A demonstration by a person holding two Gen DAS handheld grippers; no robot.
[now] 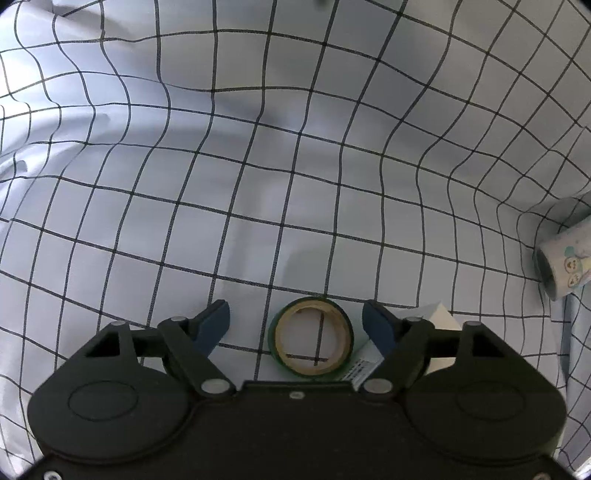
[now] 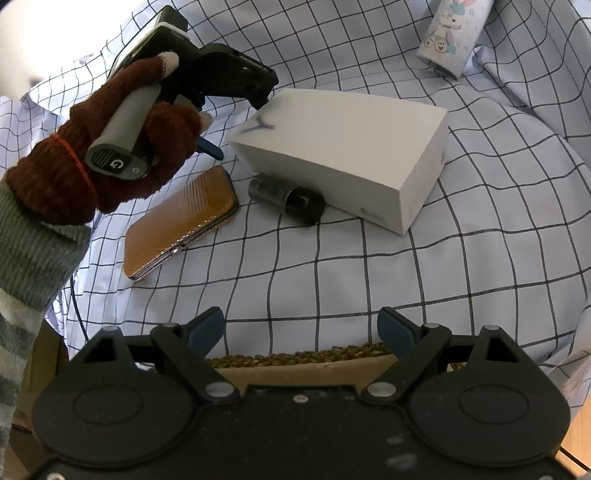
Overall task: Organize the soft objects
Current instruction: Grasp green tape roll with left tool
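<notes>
Only left wrist view shows tape roll [image 1: 313, 338] between left tool [image 1: 297, 323].

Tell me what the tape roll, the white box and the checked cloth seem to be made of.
Tape roll: glossy green plastic tape, probably, wound on a tan cardboard-looking core.
White box: likely matte cardboard, with crisp edges, flat faces and no shine.
Checked cloth: soft woven fabric, going by its folds and creases; which fibre cannot be told.

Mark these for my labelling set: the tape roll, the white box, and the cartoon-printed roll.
tape roll [image 1: 313, 335], left wrist view, cardboard inner ring.
white box [image 2: 343, 133], right wrist view, top face.
cartoon-printed roll [image 2: 452, 33], right wrist view, printed side.
</notes>
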